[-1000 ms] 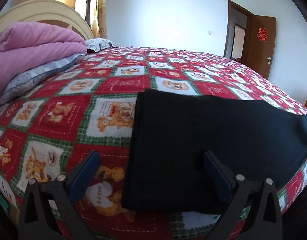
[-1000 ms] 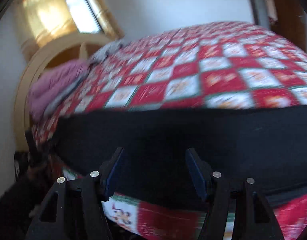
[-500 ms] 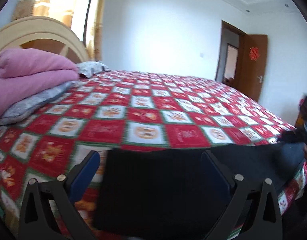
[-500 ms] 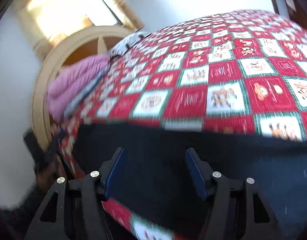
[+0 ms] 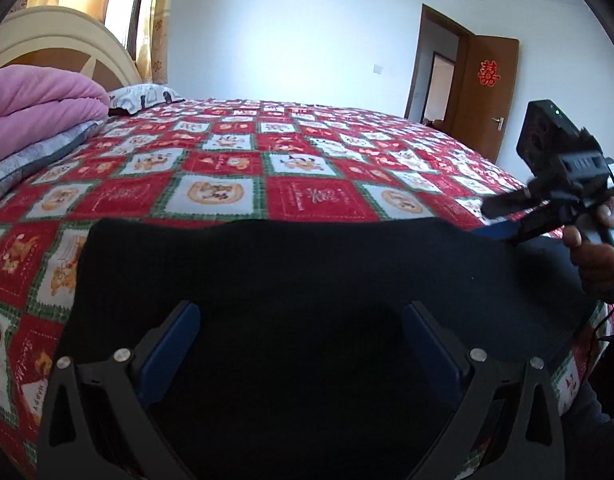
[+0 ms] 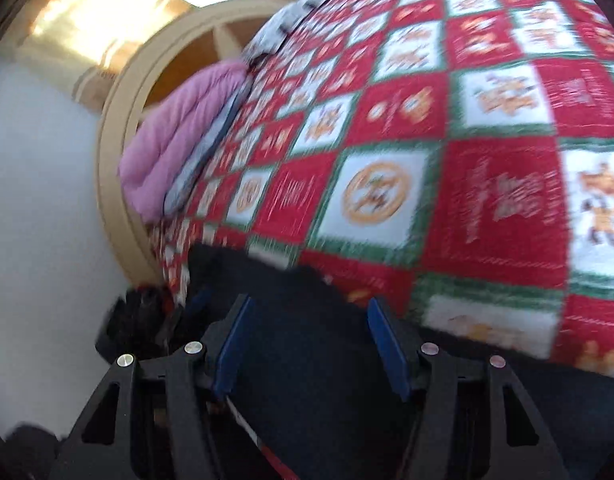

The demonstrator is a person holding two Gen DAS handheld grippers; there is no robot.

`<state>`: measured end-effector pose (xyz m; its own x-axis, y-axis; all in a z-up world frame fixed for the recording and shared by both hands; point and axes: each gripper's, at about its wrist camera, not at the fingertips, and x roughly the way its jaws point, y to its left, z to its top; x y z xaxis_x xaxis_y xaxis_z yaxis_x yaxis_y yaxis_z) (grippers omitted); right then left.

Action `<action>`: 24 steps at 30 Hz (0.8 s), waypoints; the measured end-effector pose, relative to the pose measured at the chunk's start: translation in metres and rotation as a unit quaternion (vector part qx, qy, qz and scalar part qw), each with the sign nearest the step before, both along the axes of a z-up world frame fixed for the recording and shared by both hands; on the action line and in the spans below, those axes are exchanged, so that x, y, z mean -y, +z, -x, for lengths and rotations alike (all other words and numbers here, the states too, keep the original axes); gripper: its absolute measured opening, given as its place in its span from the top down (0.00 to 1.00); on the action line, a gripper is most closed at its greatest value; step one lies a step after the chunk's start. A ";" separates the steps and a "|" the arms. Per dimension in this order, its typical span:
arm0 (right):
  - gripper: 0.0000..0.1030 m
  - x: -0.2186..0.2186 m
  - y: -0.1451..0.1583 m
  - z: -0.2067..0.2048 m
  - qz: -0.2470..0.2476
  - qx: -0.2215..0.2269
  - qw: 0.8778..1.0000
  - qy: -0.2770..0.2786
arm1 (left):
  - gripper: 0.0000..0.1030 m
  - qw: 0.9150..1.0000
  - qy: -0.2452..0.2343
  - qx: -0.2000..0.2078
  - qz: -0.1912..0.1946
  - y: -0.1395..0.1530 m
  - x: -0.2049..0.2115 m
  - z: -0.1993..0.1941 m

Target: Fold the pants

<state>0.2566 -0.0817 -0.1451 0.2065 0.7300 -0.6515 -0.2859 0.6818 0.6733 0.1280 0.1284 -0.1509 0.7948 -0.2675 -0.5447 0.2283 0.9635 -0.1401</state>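
Left gripper, seen from its own wrist camera: the two blue-padded fingers stand wide apart over the black pants, with nothing between the pads; whether their tips brush the cloth cannot be told. Right gripper, in its own view: jaws at a middling spread, empty, likewise poised over dark fabric near the pants' right-hand end; the picture is blurred and contact cannot be judged. In the left view the right gripper appears at the far right, carried by the person's hand, its blue pads level with the far right corner of the garment. The pants lie as a flat dark slab along the near edge of the bed, on a red, white and green patchwork bedspread, one end toward the headboard. A folded pink quilt and a grey pillow sit at the headboard end, well apart from the pants; a brown door stands open beyond the far corner. Handling, as a judgement: the cloth looks soft, limp and light, not fragile, and will sag and drag rather than hold shape; it is best pinched at an edge or corner, one gripper at each end, so that a fold carries over evenly.
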 end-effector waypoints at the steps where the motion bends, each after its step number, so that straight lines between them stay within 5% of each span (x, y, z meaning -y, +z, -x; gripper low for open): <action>1: 0.41 -0.006 -0.001 0.004 0.004 -0.001 1.000 0.015 | 0.00 1.000 0.000 0.003 -0.001 -0.001 0.001 -0.001; 8: 0.41 -0.029 0.008 0.044 0.019 0.037 0.994 0.103 | 0.00 1.000 0.000 0.022 -0.011 -0.007 0.002 0.000; 13: 0.41 -0.047 -0.008 0.054 0.035 0.022 0.988 0.150 | 0.00 1.000 0.001 0.027 -0.016 -0.009 0.003 0.001; 19: 0.41 -0.042 0.000 0.046 0.015 0.015 0.990 0.140 | 0.00 0.999 0.002 0.030 -0.017 -0.010 0.003 0.001; 24: 0.41 -0.020 0.011 0.019 -0.061 -0.019 0.995 0.083 | 0.00 0.999 0.001 0.031 -0.017 -0.009 0.004 0.002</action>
<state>0.2375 -0.0617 -0.1342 0.0537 0.8260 -0.5611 -0.3592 0.5403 0.7610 0.1262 0.1248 -0.1604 0.8278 -0.2474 -0.5036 0.2327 0.9681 -0.0931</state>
